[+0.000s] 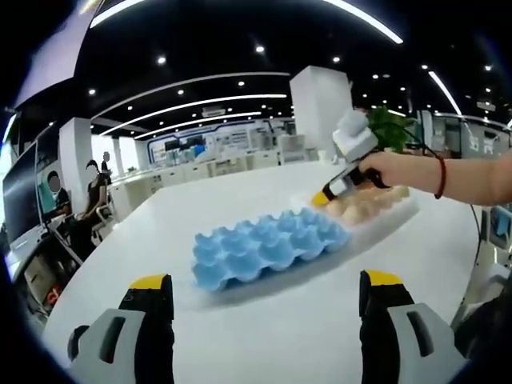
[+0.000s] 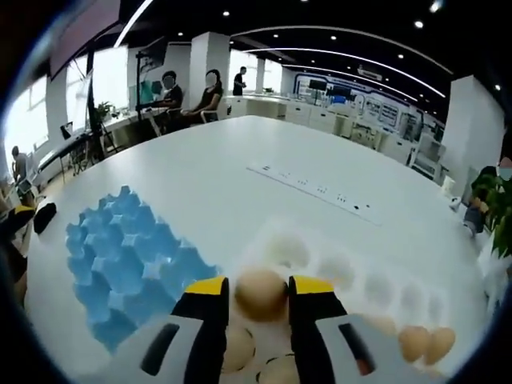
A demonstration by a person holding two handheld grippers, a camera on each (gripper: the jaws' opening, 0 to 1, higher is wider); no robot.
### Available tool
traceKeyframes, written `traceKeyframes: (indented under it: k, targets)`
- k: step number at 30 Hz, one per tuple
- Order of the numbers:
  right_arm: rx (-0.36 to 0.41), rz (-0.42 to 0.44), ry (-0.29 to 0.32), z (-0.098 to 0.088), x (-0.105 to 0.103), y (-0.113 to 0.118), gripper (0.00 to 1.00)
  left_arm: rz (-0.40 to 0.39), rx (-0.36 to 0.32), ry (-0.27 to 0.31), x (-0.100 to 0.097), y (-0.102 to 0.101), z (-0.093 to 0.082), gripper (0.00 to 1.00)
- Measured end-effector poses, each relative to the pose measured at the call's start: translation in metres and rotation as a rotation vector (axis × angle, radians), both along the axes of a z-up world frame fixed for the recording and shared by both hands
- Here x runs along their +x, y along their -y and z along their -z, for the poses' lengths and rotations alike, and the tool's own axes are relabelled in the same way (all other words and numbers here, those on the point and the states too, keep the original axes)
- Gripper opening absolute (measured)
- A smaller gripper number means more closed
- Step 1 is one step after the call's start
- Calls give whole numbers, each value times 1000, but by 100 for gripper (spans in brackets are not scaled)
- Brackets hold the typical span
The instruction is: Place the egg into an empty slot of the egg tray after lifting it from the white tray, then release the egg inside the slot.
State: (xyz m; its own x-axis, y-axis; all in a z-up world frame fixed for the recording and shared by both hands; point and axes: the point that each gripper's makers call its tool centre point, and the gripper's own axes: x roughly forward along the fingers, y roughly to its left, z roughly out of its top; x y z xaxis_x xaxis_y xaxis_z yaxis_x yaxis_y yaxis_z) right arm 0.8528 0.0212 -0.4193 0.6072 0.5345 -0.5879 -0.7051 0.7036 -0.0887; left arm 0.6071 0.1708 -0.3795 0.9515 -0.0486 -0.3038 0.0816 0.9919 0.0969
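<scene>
Your right gripper (image 2: 260, 294) has its jaws pinching the egg (image 2: 260, 293) over the white tray (image 2: 376, 292), with more eggs just below. Squeeze harder and the shell may crack; loosen and it drops onto those neighbours. Whether it has left its cup, I cannot tell — the jaws hide its underside. The blue egg tray (image 1: 268, 248) lies beside, its slots empty. Your left gripper (image 1: 268, 320) hangs spread, holding nothing.
</scene>
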Motion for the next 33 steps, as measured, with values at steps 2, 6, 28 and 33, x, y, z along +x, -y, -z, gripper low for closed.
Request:
traceKeyframes:
  k: [2, 6, 28, 33]
  targets:
    - [4, 10, -7, 0, 3, 1, 28, 0, 4, 0, 0, -1, -1, 98]
    - [-9, 21, -29, 1, 5, 1, 27, 0, 9, -2, 0, -2, 0, 98]
    - [75, -14, -26, -4, 10, -2, 26, 17, 14, -22, 1, 2, 5, 96]
    - [150, -1, -33, -8, 11, -1, 26, 12, 8, -20, 0, 0, 5, 96]
